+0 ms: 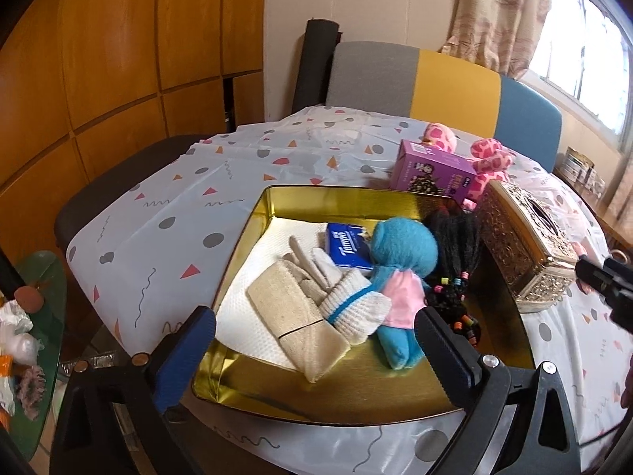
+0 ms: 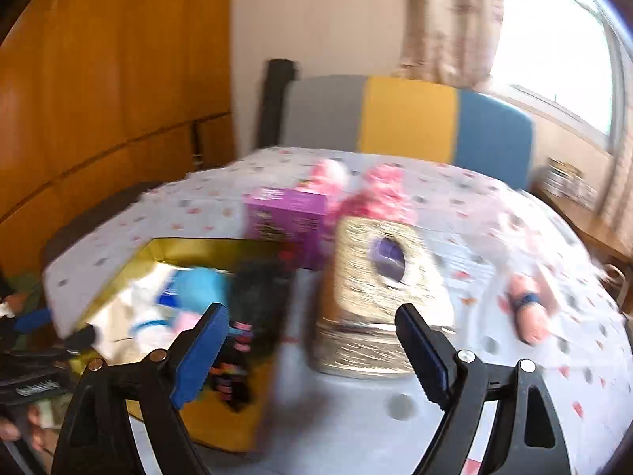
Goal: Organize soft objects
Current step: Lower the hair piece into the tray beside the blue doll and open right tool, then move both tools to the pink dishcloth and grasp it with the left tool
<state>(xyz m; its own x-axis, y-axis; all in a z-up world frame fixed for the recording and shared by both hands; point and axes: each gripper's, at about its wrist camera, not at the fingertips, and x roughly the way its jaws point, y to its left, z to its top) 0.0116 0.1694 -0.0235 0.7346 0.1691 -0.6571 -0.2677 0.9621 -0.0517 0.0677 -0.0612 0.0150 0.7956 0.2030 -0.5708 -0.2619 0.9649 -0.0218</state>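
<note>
While held above the near edge of the gold tray (image 1: pixel 316 198), left gripper (image 1: pixel 316 340) with jaws spread wide, nothing between the blue pads, no contact with anything. Just past its fingertips, inside the tray: a folded beige cloth (image 1: pixel 285 316) on a white paper towel (image 1: pixel 253 277), a pair of white gloves (image 1: pixel 336 281) partly over the cloth, a blue pack of tissues (image 1: pixel 348 247) behind the gloves, a blue plush doll (image 1: pixel 399 269) in a pink shirt lying against the gloves, and a black braided wig (image 1: pixel 455 253) with coloured beads along the tray's right side, touching the doll. Right gripper (image 2: pixel 312 340) also wide apart and empty, seen over the tablecloth (image 2: pixel 356 407) in a strongly blurred picture, in front of the gold tissue box (image 2: pixel 379 277); in the left wrist view only its dark tip visible at the right edge, near that box. Box standing just beside the tray, on the right. Behind the tray, a purple carton (image 1: pixel 431 170), and behind the carton a pink spotted plush toy (image 1: pixel 490 158), still outside the tray. On the cloth to the right of the box, a small pink object with a dark band (image 2: pixel 526 308), too blurred to identify. Beyond the table, a chair (image 1: pixel 415 79) with grey, yellow and blue back.
</note>
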